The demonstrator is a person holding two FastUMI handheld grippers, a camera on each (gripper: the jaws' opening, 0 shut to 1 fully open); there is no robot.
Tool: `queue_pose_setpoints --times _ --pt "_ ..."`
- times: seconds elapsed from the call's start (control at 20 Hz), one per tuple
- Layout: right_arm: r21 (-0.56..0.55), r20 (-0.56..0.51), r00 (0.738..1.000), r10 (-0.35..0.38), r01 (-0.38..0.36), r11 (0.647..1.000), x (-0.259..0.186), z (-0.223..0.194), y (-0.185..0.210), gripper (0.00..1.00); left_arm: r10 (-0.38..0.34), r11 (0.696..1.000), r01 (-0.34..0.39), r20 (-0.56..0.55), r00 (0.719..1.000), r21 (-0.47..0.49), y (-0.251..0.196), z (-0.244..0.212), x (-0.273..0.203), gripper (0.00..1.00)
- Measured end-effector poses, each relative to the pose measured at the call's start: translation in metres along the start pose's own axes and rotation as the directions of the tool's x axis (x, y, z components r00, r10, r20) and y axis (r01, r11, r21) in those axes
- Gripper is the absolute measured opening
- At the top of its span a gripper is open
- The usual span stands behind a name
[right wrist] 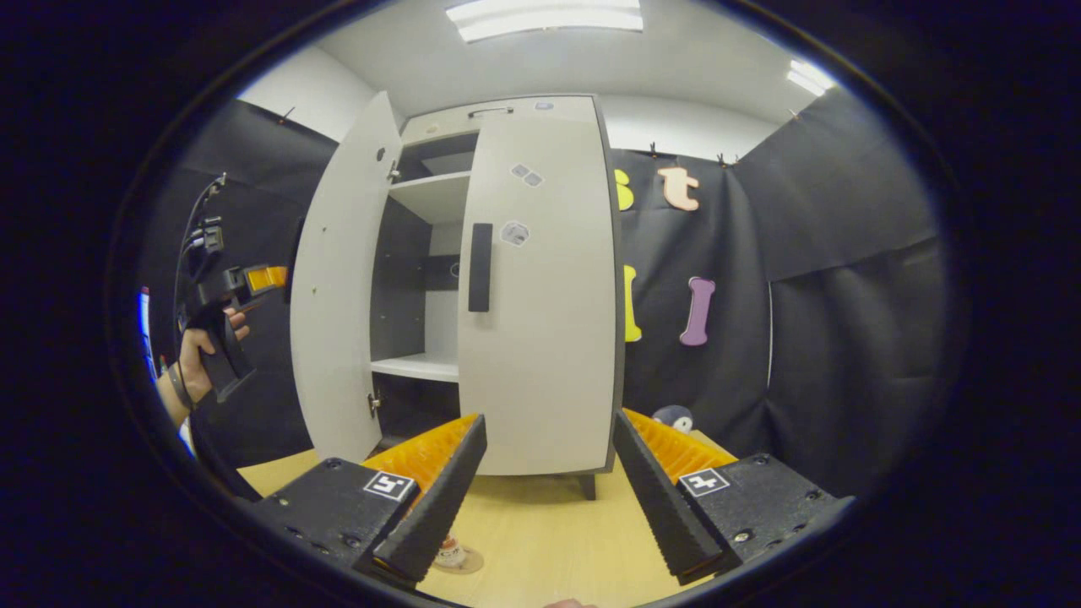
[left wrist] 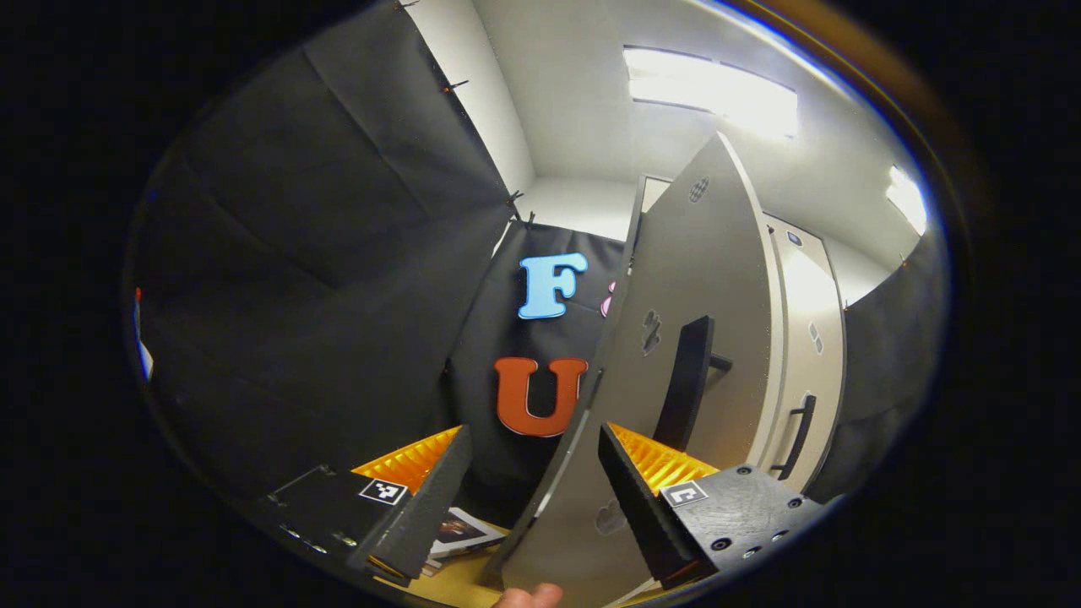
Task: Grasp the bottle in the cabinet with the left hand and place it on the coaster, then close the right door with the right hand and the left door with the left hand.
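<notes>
The grey cabinet stands on the wooden table (right wrist: 540, 528). Its right door (right wrist: 540, 338) is closed, with a black handle (right wrist: 480, 267). Its left door (right wrist: 338, 295) stands wide open, showing bare shelves (right wrist: 418, 366). Low on the table, the bottom of a small bottle (right wrist: 448, 551) rests on a round coaster (right wrist: 466, 561), mostly hidden behind my right gripper's finger. My right gripper (right wrist: 549, 418) is open in front of the closed door, holding nothing. My left gripper (left wrist: 534, 435) is open, with the left door's edge (left wrist: 591, 397) between its fingers, untouched. A hand holds the left gripper (right wrist: 266, 279) beside that door.
The left door's black handle (left wrist: 688, 380) sits just right of my left gripper. A small penguin toy (right wrist: 676, 415) stands right of the cabinet. Printed papers (left wrist: 460, 532) lie on the table below the left gripper. Black cloth walls close in on both sides.
</notes>
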State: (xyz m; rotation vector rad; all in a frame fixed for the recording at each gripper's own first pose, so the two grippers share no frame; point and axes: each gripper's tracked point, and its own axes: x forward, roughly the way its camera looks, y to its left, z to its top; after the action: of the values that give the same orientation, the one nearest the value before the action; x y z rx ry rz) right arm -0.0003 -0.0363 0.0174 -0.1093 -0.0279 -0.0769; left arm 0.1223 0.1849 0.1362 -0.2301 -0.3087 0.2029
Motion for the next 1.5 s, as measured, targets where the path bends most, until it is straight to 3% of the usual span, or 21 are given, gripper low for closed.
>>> queue_pose_setpoints --times 0.3,0.35,0.4,0.45,0.55,0.6,0.75,0.8,0.85,0.9,1.0,1.05,1.1,1.2,1.4,1.5 --pt "0.006 -0.005 1.0 -0.027 0.027 1.0 0.001 -0.001 -0.002 0.99 -0.133 0.991 0.133 -0.024 0.991 -0.002 -0.056 -0.022 0.009 0.99" --pt "0.009 -0.003 0.999 -0.033 0.033 0.999 0.001 -0.001 -0.002 0.99 -0.134 0.991 0.134 -0.019 0.991 0.001 -0.059 -0.021 0.01 0.94" --pt "0.015 -0.001 0.999 -0.039 0.039 0.999 0.0 -0.001 -0.002 0.94 -0.13 0.991 0.13 -0.014 0.991 0.005 -0.06 -0.021 0.012 0.95" --pt "0.021 0.002 0.999 -0.043 0.043 0.999 0.0 -0.001 -0.003 0.99 -0.124 0.992 0.124 -0.008 0.992 0.007 -0.059 -0.02 0.012 0.99" --pt "0.029 0.009 0.998 -0.055 0.055 0.998 -0.002 0.001 -0.004 0.99 -0.119 0.993 0.119 -0.006 0.993 -0.002 -0.056 -0.018 0.011 0.95" --pt "0.028 0.006 0.998 -0.063 0.063 0.998 -0.002 0.001 -0.005 0.99 -0.114 0.993 0.114 -0.006 0.993 -0.006 -0.054 -0.015 0.01 0.99" --pt "0.029 -0.005 0.997 -0.079 0.079 0.996 -0.004 -0.003 -0.016 0.99 -0.088 0.996 0.088 -0.002 0.996 0.023 -0.04 -0.011 0.003 0.99" --pt "0.038 -0.014 0.997 -0.078 0.079 0.996 -0.001 -0.004 -0.019 0.99 -0.076 0.996 0.077 -0.016 0.997 0.051 -0.034 -0.015 -0.001 0.95" --pt "0.049 -0.026 0.997 -0.076 0.077 0.996 -0.001 -0.008 -0.02 0.94 -0.057 0.995 0.06 -0.042 0.998 0.077 -0.026 -0.023 -0.011 0.99" --pt "0.062 -0.031 0.997 -0.073 0.075 0.995 0.0 -0.008 -0.018 0.99 -0.039 0.995 0.045 -0.07 0.997 0.094 -0.02 -0.03 -0.021 0.95" --pt "0.084 -0.027 0.998 -0.063 0.065 0.994 0.0 -0.008 -0.014 0.99 -0.022 0.993 0.034 -0.106 0.994 0.111 -0.017 -0.043 -0.045 0.99" --pt "0.086 -0.029 0.998 -0.055 0.057 0.995 0.0 -0.009 -0.012 0.99 -0.026 0.991 0.041 -0.12 0.992 0.126 -0.017 -0.049 -0.052 0.99" --pt "0.082 -0.032 0.998 -0.047 0.049 0.995 0.002 -0.01 -0.01 0.99 -0.028 0.987 0.049 -0.14 0.99 0.151 -0.017 -0.055 -0.061 0.9" --pt "0.072 -0.034 0.999 -0.029 0.032 0.997 0.005 -0.01 -0.007 0.99 -0.028 0.981 0.062 -0.181 0.983 0.186 -0.017 -0.068 -0.078 0.99" --pt "0.069 -0.054 0.999 -0.006 0.01 0.998 0.012 -0.016 -0.002 1.0 -0.062 0.983 0.098 -0.221 0.973 0.157 -0.037 -0.089 -0.107 0.95" --pt "0.071 -0.062 0.998 0.013 -0.009 0.997 0.015 -0.018 0.003 0.99 -0.056 0.98 0.097 -0.231 0.971 0.173 -0.042 -0.096 -0.118 0.99"
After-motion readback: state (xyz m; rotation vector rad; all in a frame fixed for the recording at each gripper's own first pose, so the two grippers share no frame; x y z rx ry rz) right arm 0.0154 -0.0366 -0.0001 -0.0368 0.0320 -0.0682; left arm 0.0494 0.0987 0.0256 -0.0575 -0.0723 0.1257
